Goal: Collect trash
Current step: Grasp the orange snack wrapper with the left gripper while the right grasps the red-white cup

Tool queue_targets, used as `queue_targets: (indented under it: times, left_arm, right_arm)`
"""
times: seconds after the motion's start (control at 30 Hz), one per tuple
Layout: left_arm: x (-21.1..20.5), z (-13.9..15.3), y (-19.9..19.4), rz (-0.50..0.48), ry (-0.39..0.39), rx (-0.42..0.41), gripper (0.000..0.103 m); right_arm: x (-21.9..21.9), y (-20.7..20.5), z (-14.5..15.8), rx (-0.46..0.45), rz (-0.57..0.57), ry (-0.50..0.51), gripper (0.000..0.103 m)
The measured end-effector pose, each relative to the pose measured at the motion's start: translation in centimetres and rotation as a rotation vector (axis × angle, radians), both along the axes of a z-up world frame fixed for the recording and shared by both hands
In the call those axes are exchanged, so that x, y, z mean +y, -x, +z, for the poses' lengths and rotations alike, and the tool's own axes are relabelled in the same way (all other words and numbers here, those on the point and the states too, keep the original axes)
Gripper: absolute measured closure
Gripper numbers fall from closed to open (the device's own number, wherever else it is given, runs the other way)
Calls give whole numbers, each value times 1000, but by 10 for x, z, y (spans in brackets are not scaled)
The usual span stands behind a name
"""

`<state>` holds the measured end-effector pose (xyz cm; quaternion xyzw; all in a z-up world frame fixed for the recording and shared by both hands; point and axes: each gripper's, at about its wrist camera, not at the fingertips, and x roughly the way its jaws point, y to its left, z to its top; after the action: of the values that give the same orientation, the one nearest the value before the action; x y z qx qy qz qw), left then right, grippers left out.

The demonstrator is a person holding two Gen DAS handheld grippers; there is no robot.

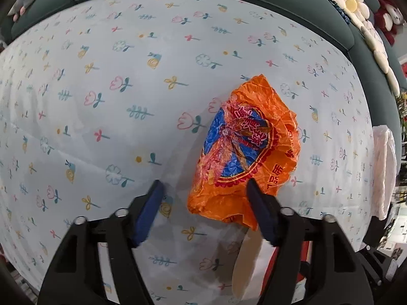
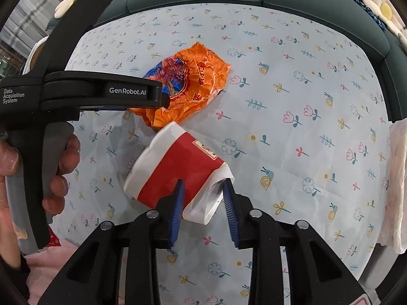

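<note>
The left gripper (image 1: pixel 204 185) stands with its jaws spread wide, the right-hand pad lying over the near edge of the orange wrapper (image 1: pixel 244 152) and the other pad resting on bare cloth, so nothing is pinched. The right gripper (image 2: pixel 203 186) is clamped on the flattened rim of the red-and-white paper cup (image 2: pixel 175 172), which tilts above the flowered sheet (image 2: pixel 292 81).

The wrapper looks featherlight, thin and crinkly (likely slick too), so a pinch at a raised fold near its lower edge should hold best. The cup seems light and already crushed; its paper wall will give under pressure, so the creased rim is a fair hold.

Whether the cup touches the sheet is unclear. The wrapper's underside is hidden, and the left gripper's body covers its near corner in the right view.
</note>
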<state>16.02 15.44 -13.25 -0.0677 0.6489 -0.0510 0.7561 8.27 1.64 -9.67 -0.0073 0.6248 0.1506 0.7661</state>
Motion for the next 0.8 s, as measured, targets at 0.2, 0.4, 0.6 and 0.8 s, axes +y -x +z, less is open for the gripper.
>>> queue_targets:
  times: [0.2, 0.4, 0.6, 0.8]
  left_arm:
    - [-11, 2, 2, -51, 44, 9, 85]
    - [-18, 20, 2, -66, 58, -32, 92]
    - [-32, 48, 5, -87, 74, -95, 92]
    - [-57, 73, 5, -104, 83, -150, 92]
  right_arm:
    - [-1, -1, 1, 2, 8, -7, 90]
    - [-7, 2, 17, -51, -5, 7, 91]
    - [-30, 0, 41, -129, -75, 3, 91]
    - [-59, -2, 62, -186, -155, 0, 91]
